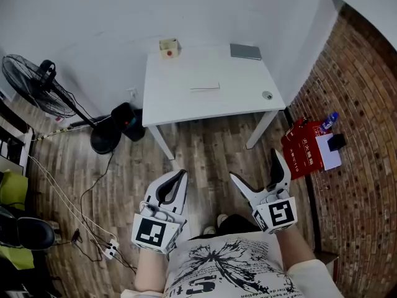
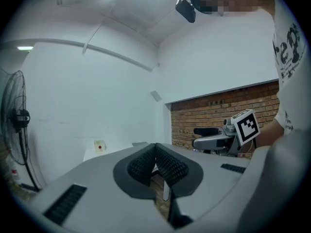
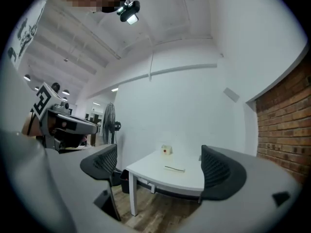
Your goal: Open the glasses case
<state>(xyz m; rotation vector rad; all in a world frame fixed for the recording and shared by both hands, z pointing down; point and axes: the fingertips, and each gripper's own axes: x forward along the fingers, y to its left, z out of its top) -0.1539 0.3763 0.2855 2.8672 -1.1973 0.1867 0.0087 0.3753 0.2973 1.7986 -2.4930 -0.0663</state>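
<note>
A white table [image 1: 242,98] stands a step ahead of me. A flat grey case [image 1: 245,51] lies at its far right corner, and a thin white strip [image 1: 205,87] lies near its middle; which of them is the glasses case I cannot tell. My left gripper [image 1: 179,174] is held low over the floor with its ribbed pads [image 2: 146,163] pressed together on nothing. My right gripper [image 1: 255,166] hovers beside it, jaws spread wide and empty. In the right gripper view the table top [image 3: 189,176] shows between the open pads [image 3: 217,171]. Both grippers are well short of the table.
A small cream box with a red dot [image 1: 169,47] and a small round object [image 1: 267,95] also sit on the table. A standing fan [image 1: 37,79], a black bin [image 1: 127,120] and floor cables with a power strip [image 1: 111,248] are left. Red bags [image 1: 304,144] lean against the brick wall at right.
</note>
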